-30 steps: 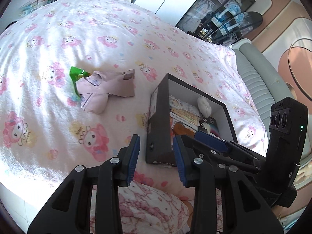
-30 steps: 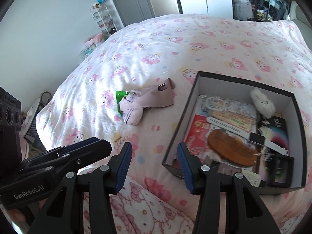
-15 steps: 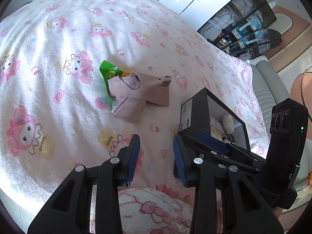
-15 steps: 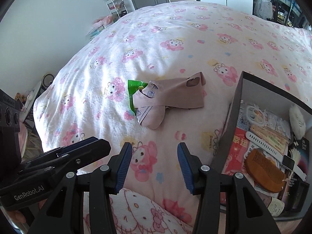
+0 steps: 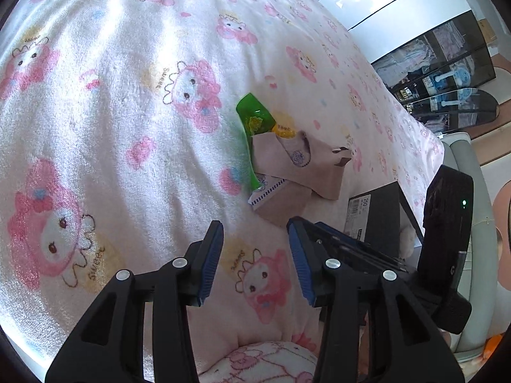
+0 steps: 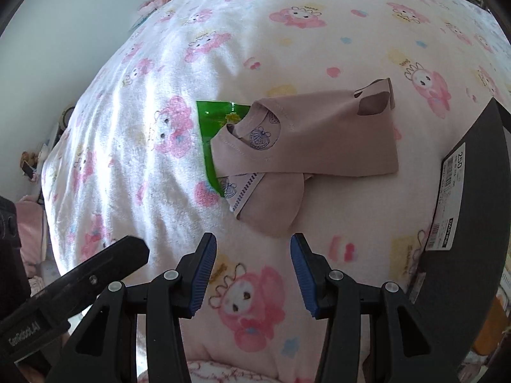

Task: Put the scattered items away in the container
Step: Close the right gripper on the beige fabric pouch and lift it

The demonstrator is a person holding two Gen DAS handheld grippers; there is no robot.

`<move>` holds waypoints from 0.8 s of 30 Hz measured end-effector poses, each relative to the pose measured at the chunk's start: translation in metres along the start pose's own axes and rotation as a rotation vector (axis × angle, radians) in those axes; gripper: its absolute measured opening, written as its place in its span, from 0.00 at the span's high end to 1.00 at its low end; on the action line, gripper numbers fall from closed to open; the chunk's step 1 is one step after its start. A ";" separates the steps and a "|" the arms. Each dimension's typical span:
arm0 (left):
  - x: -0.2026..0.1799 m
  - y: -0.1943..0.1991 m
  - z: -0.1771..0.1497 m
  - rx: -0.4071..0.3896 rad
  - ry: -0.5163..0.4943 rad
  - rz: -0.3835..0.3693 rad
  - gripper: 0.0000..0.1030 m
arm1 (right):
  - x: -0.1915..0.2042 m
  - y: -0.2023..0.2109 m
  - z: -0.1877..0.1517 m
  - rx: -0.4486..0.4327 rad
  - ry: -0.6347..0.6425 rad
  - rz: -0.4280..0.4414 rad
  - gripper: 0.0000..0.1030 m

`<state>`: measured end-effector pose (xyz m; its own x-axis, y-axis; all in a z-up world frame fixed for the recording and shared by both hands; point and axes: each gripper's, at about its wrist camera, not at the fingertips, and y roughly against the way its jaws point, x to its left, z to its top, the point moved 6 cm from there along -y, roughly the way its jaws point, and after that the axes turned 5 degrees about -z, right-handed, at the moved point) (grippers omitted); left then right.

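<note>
Now, taking the pink-beige garment (image 6: 306, 146) as the landmark: it lies crumpled on the bed (image 6: 287, 32), whose cover is white with pink cartoon figures. Left of the garment and partly under its edge lies a green packet (image 6: 212, 124), flat on the cover, only its left part showing. Below the garment in the right wrist view, just short of its lower fold, hangs the right tool (image 6: 252, 266), its blue-padded fingers (image 6: 201, 274) apart and bare, with only the bed cover between them. Lower left of the garment in that same view a black part of the left tool reaches in. In the left wrist view the left tool (image 5: 254, 261) stands below the garment (image 5: 300, 166), near its lower edge but not touching it; its jaws have just been opening and stand apart with nothing between them. The green packet (image 5: 252, 121) sits at the garment's upper left there. Right of the garment, close but apart from it, stands the black box (image 6: 469, 198), its end wall bearing a white label; the box (image 5: 380, 214) is partly hidden behind the right tool in the left wrist view.
</note>
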<state>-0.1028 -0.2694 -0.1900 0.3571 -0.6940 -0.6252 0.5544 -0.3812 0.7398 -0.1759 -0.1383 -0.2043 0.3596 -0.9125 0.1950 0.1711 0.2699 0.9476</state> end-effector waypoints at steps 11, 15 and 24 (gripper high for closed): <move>0.016 -0.026 0.004 0.060 0.015 0.000 0.58 | -0.016 -0.053 0.002 0.081 -0.074 -0.013 0.57; 0.017 -0.025 0.003 0.057 0.027 -0.021 0.58 | -0.009 -0.040 0.004 0.022 -0.046 0.047 0.90; -0.001 -0.006 -0.011 0.054 0.006 -0.085 0.57 | 0.010 0.034 -0.041 -0.081 0.011 0.231 0.98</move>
<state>-0.0979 -0.2597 -0.1965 0.3147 -0.6543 -0.6877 0.5415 -0.4713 0.6962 -0.1293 -0.1256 -0.1802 0.4071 -0.8207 0.4009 0.1561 0.4950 0.8548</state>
